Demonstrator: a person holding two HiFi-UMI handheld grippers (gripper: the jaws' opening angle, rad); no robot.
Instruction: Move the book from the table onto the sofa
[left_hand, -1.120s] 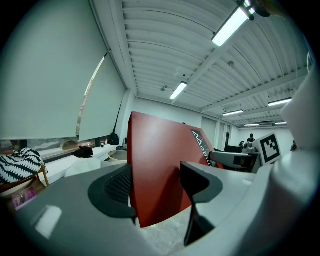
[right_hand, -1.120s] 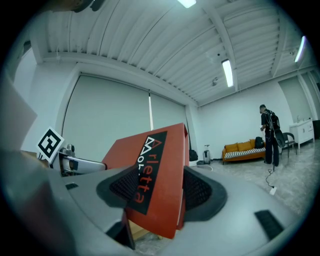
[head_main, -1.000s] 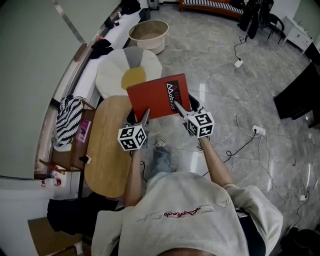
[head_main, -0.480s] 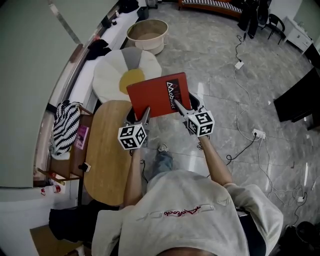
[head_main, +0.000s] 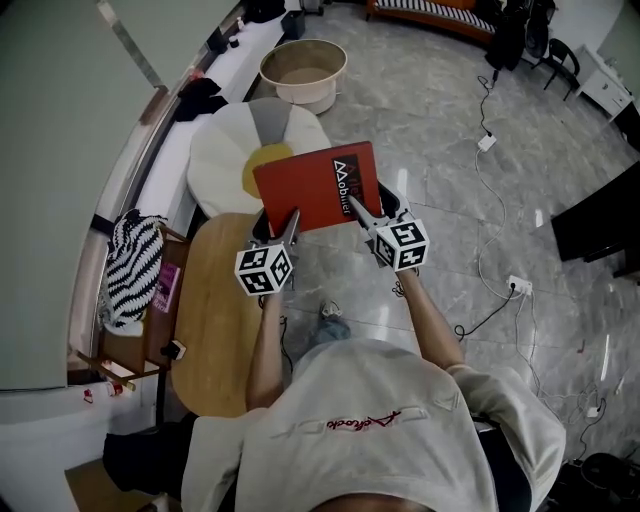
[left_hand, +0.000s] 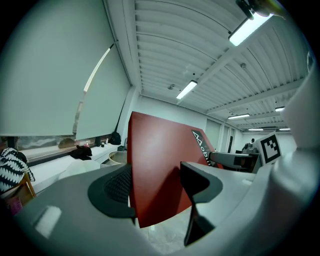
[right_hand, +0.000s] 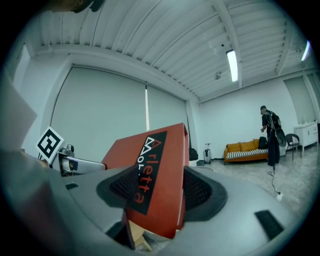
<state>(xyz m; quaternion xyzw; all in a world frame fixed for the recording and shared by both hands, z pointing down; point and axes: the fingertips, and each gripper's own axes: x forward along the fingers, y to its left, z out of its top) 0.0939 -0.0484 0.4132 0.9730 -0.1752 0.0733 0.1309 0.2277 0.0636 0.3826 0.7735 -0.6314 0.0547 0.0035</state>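
Left gripper (head_main: 293, 215) (left_hand: 155, 185): jaws closed on the near left corner of the red book (head_main: 315, 185) (left_hand: 160, 160). Right gripper (head_main: 357, 208) (right_hand: 155, 192): jaws clamped on the near right corner, both pads pressed to the covers (right_hand: 150, 165). The book is carried in the air between both, roughly level, with the spine label toward the right gripper.

Versus 0.5 s ago: the grip and the book's pose are unchanged. The ground below is seen shifted slightly toward the person.

Below and left of the left gripper, the oval wooden table (head_main: 210, 320) is seen, with the book clear of it. Under the book's far left part lies a flower-shaped cushion (head_main: 230, 150). A round basin (head_main: 303, 72) sits beyond that. Under the right gripper is grey marble floor (head_main: 450, 150), crossed by cables (head_main: 490, 200). The orange sofa (head_main: 430, 10) (right_hand: 247, 150) stands well ahead, with a person (right_hand: 270, 135) just beside it.

The sofa is cut off by the top edge of the head view. The book's near edge is hidden behind the gripper bodies. The label is partly covered by the right gripper's pad.
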